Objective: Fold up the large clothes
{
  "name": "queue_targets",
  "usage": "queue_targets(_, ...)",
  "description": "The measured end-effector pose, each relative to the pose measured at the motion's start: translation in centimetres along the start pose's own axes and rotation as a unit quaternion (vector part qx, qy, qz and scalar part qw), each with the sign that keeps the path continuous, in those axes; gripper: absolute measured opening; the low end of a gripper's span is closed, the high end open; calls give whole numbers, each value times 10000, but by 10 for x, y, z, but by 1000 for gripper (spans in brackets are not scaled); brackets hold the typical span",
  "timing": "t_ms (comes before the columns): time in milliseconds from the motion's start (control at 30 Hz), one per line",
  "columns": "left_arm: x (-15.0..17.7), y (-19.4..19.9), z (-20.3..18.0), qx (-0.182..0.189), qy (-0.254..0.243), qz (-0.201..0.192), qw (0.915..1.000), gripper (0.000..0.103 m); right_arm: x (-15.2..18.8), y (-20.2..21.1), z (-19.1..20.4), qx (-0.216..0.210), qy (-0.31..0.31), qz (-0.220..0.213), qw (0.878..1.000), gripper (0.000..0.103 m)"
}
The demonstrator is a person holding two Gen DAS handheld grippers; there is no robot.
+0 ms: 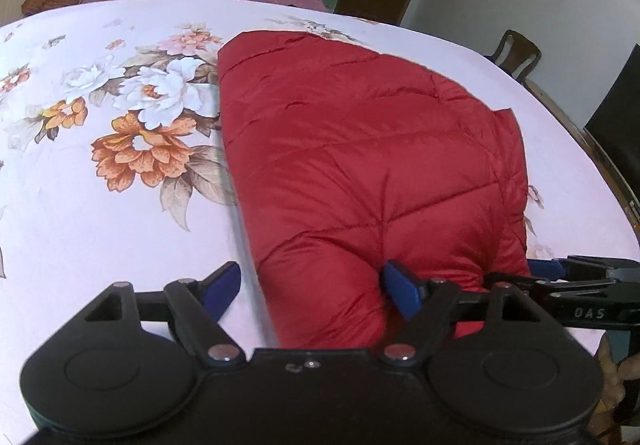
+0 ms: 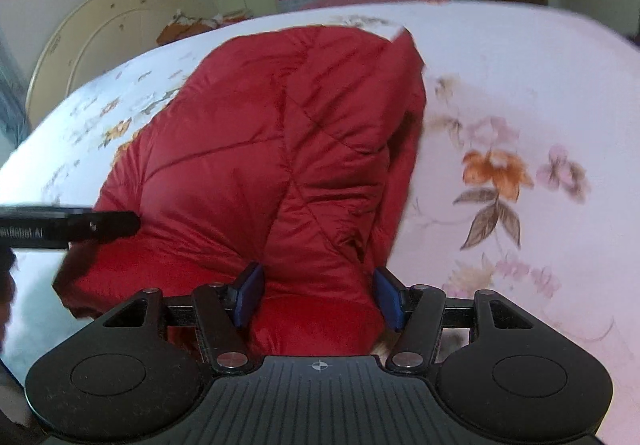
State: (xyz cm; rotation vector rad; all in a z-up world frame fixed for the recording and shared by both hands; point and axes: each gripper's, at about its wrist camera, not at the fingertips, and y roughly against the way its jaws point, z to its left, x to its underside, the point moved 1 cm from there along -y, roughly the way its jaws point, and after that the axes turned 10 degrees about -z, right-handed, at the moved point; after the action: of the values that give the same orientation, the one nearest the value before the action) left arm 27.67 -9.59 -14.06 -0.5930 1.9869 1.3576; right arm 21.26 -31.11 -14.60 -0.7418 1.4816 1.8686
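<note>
I've got the red quilted jacket (image 1: 360, 149) lying on the floral bedsheet (image 1: 100, 245), already doubled into a long bundle. Left gripper (image 1: 316, 291) stands wide; near hem sits between its pads, left pad clear of the cloth, so no grip. Right gripper (image 2: 320, 295) half open with a puffy fold between the pads (image 2: 250, 293); pinched or just resting, I can't tell. Next, I judge: clamp both, carry the near end over. Sleeves hidden; right view blurred.
</note>
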Motion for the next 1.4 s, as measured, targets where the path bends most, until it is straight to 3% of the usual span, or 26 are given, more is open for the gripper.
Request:
queue_targets(233, -21, 6, 11, 169, 666, -58, 9976, 84, -29, 23, -19, -129, -397, -313, 9986, 59)
queue_targets(400, -35, -4, 22, 208, 1082, -73, 9939, 85, -53, 13, -30, -195, -804, -421, 9957, 60)
queue_targets(433, -37, -8, 24, 232, 1165, -60, 9929, 85, -57, 11, -31, -230, -915, -439, 9946, 65)
queue_targets(467, -38, -12, 25, 255, 1209, -36, 9923, 85, -61, 8, -33, -254, -1033, -468, 9932, 81)
queue_targets(533, -39, -20, 27, 314, 1272, 37, 9914, 85, -69, 2, -34, -301, -1129, -555, 9916, 88)
queue_targets(667, -38, -33, 30, 415, 1373, 126, 9896, 88, -76, -25, -38, -340, -1369, -425, 9891, 88)
queue_targets(933, -35, -46, 32, 553, 1477, 237, 9872, 86, -66, -66, -71, -604, -2340, -44, 9704, 88)
queue_targets(1100, -35, -49, 30, 568, 1438, 282, 9876, 84, -65, -72, -70, -784, -2309, -44, 9698, 88)
queue_targets(1167, -37, -49, 29, 553, 1405, 282, 9881, 82, -65, -75, -67, -855, -2340, 27, 9685, 72)
queue_targets(1400, -42, -40, 23, 484, 1223, 170, 9912, 71, -66, -74, -62, -1118, -2476, 111, 9623, 40)
